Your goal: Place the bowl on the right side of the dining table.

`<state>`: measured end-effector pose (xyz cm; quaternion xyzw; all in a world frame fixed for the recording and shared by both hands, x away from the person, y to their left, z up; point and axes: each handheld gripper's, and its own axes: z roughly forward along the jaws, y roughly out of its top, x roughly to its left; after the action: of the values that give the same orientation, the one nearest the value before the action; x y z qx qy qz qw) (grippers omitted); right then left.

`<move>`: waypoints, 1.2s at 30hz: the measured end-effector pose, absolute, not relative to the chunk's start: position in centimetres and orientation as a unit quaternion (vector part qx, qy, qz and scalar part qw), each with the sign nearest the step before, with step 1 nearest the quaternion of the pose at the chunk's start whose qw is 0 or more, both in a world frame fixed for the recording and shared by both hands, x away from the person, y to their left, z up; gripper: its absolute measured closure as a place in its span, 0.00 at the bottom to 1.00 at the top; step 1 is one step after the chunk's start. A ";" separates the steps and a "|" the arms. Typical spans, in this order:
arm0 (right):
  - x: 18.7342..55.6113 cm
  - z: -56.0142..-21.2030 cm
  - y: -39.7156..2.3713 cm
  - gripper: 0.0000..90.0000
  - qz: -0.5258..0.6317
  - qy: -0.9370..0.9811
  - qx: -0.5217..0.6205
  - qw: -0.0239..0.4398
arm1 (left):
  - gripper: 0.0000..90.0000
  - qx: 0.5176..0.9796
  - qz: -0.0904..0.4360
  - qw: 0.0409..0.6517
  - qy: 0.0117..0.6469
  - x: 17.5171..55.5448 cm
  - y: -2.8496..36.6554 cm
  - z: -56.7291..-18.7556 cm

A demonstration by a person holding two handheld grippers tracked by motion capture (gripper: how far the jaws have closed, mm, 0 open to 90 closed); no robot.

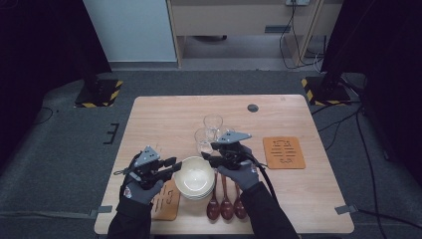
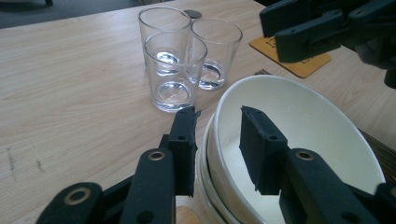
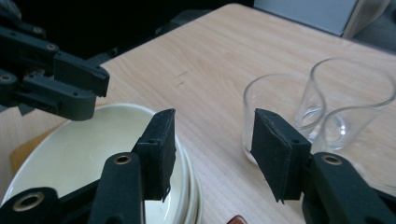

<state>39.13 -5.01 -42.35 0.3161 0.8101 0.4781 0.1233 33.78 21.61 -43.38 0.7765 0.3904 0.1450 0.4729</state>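
Straddling the rim of stacked bowls [image 2: 299, 121] between both claws, left claw [image 2: 217, 135] and right claw [image 3: 212, 154] stand open: glazed, rigid, slippery, breakable, weighty; pinch opposite rims.

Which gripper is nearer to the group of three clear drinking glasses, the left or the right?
The right. The right gripper is just beside the three clear drinking glasses, on their near side. The left gripper is farther, across the stacked cream bowls, straddling their rim.
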 end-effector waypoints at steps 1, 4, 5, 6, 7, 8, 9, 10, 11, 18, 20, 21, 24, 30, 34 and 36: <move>39.1 -42.6 -4.8 0.56 0.475 0.813 0.314 0.120 | 0.75 0.778 0.144 0.471 0.390 33.8 21.5 -43.4; 39.1 -43.1 -4.3 0.59 0.468 0.820 0.309 0.115 | 0.77 0.782 0.141 0.465 0.391 34.1 21.2 -43.6; 39.1 -43.2 -4.1 0.60 0.467 0.822 0.307 0.112 | 0.78 0.783 0.139 0.463 0.391 34.1 21.1 -43.6; 39.1 -43.3 -3.9 0.61 0.465 0.824 0.306 0.111 | 0.78 0.784 0.137 0.463 0.391 34.2 21.1 -43.7; 39.1 -43.3 -3.8 0.62 0.464 0.824 0.304 0.111 | 0.79 0.784 0.137 0.463 0.391 34.2 21.1 -43.7; 39.1 -43.4 -3.7 0.63 0.462 0.827 0.302 0.107 | 0.80 0.786 0.135 0.459 0.392 34.3 21.0 -43.8; 39.1 -43.5 -3.6 0.64 0.461 0.828 0.300 0.107 | 0.80 0.786 0.135 0.458 0.392 34.4 20.9 -43.9; 39.0 -43.6 -3.5 0.65 0.458 0.830 0.300 0.107 | 0.81 0.786 0.133 0.457 0.394 34.5 20.8 -43.9; 39.0 -43.7 -3.4 0.66 0.455 0.832 0.298 0.106 | 0.81 0.787 0.132 0.456 0.393 34.5 20.8 -44.0; 39.1 -44.1 -3.0 0.75 0.447 0.840 0.292 0.099 | 0.84 0.789 0.128 0.452 0.395 34.8 20.6 -44.2; 39.1 -44.3 -2.9 0.76 0.444 0.841 0.291 0.098 | 0.86 0.790 0.128 0.451 0.396 34.9 20.6 -44.2; 39.1 -44.3 -2.9 0.77 0.443 0.843 0.290 0.097 | 0.86 0.790 0.128 0.451 0.396 34.9 20.6 -44.2; 39.1 -44.6 -2.6 0.78 0.437 0.847 0.287 0.094 | 0.88 0.788 0.128 0.451 0.399 34.9 20.6 -44.3; 39.2 -45.1 -2.5 0.82 0.440 0.847 0.284 0.092 | 0.89 0.786 0.122 0.453 0.403 35.2 20.7 -44.5; 39.1 -45.0 -2.6 0.84 0.438 0.850 0.277 0.097 | 0.90 0.787 0.119 0.450 0.405 35.3 20.6 -44.7; 39.1 -45.0 -2.7 0.86 0.439 0.850 0.274 0.100 | 0.89 0.787 0.119 0.448 0.408 35.5 20.6 -44.9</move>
<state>39.08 -2.67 -45.03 0.2737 0.8500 0.4389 0.0998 35.45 20.56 -44.87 0.7868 0.4077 0.1194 0.4477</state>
